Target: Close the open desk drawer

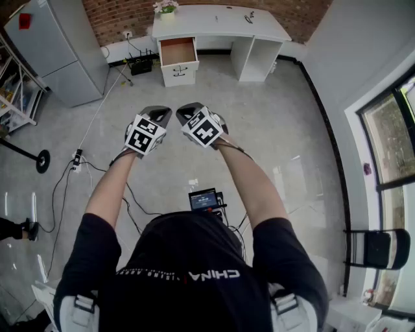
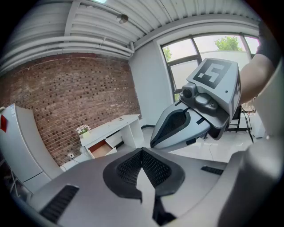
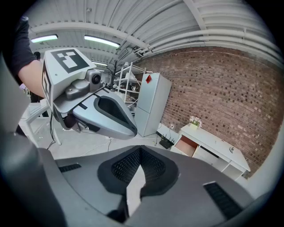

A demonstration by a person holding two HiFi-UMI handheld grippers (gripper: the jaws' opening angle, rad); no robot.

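Both tools are up in front of me, side by side and nearly touching. The left gripper is clenched, its mesh pads meeting at the tips with nothing between them, and the right gripper is the same, tips together and empty. The open drawer is well apart from them, across bare floor at the far brick wall. It is the top one in the left pedestal of the white desk and stands pulled out towards me, its wooden inside showing, below the small flower pot on the desk's left corner. It lies almost dead ahead, in line with the gap between the two grippers, so neither is plainly nearer. Each gripper is toed inward: the drawer sits left of the jaws in the left gripper view and right of them in the right gripper view. The drawer slides along the line from me to the wall, so I judge the closing push must run straight ahead against the front panel. First I have to walk up to it, minding the cables on my left; nothing has been done to the drawer yet
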